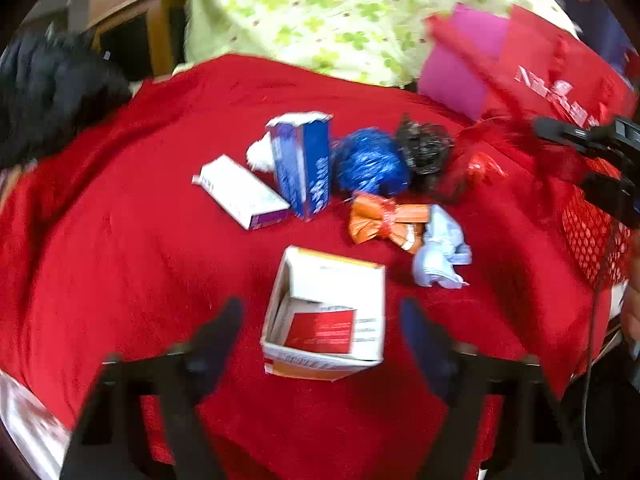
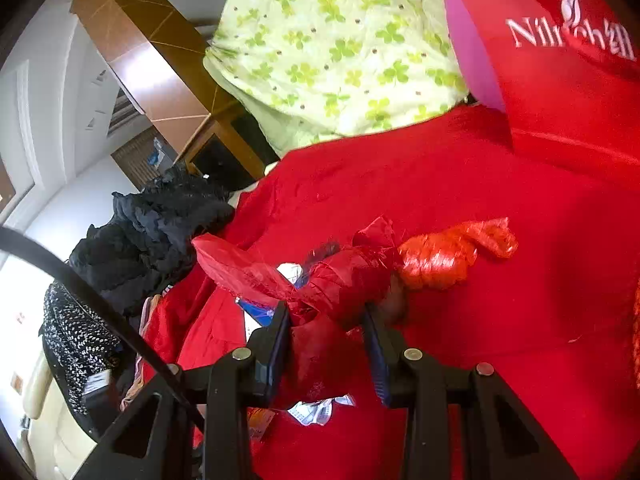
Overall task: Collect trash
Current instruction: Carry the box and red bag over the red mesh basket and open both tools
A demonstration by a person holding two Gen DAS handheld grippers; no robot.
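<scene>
In the left wrist view trash lies on a red cloth (image 1: 120, 248): an open white carton (image 1: 326, 316), a flat white box (image 1: 240, 192), an upright blue box (image 1: 304, 164), a blue crumpled bag (image 1: 370, 162), a black crumpled bag (image 1: 424, 144), an orange wrapper (image 1: 386, 220) and pale blue paper (image 1: 440, 252). My left gripper (image 1: 322, 320) is open, its fingers either side of the white carton. My right gripper (image 2: 326, 316) is shut on a red plastic bag (image 2: 328, 280); a crumpled orange-red bag (image 2: 444, 256) lies just beyond it.
A red tote bag with white lettering (image 1: 552, 80) (image 2: 568, 60) and a pink sheet (image 1: 460, 68) stand at the back right. A green patterned cloth (image 1: 340, 12) hangs behind. Dark clothing (image 1: 48, 92) is piled at the left. A wooden cabinet (image 2: 160, 64) stands further back.
</scene>
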